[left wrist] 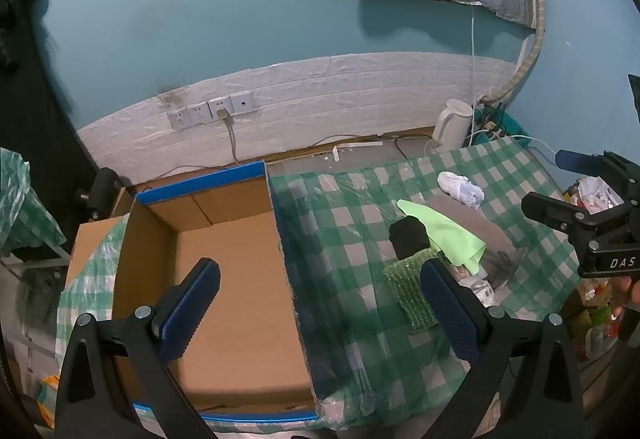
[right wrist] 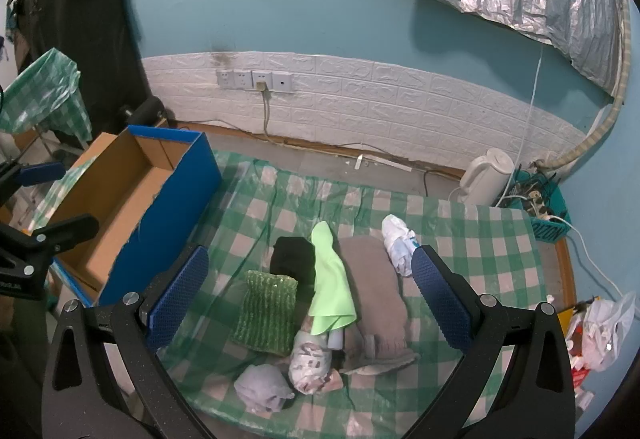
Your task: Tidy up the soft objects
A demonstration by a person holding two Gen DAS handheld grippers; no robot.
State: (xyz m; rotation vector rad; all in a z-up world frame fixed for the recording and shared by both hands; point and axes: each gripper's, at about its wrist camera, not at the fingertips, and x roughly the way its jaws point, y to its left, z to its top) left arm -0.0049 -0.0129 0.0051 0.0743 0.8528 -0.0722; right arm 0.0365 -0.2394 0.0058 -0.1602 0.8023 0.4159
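Soft items lie on the green-checked tablecloth [right wrist: 480, 239]: a dark green ribbed cloth [right wrist: 266, 313], a black cloth [right wrist: 292, 259], a light green cloth [right wrist: 330, 279], a grey-brown towel [right wrist: 376, 295], a white bundle [right wrist: 396, 243], a patterned roll [right wrist: 312, 359] and a grey-lilac wad [right wrist: 262, 389]. An empty cardboard box [left wrist: 232, 303] with blue sides stands at the left. My left gripper [left wrist: 320, 307] is open above the box's right wall. My right gripper [right wrist: 310, 299] is open and empty above the pile. In the left wrist view it [left wrist: 576, 191] shows at the right edge.
A white kettle [right wrist: 486, 175] stands at the table's back right, beside a teal basket [right wrist: 540, 207] of cables. Wall sockets [right wrist: 256, 79] with a plugged cord are behind. A white plastic bag [right wrist: 604, 327] lies off the right edge. Dark clothes [right wrist: 80, 19] hang at the left.
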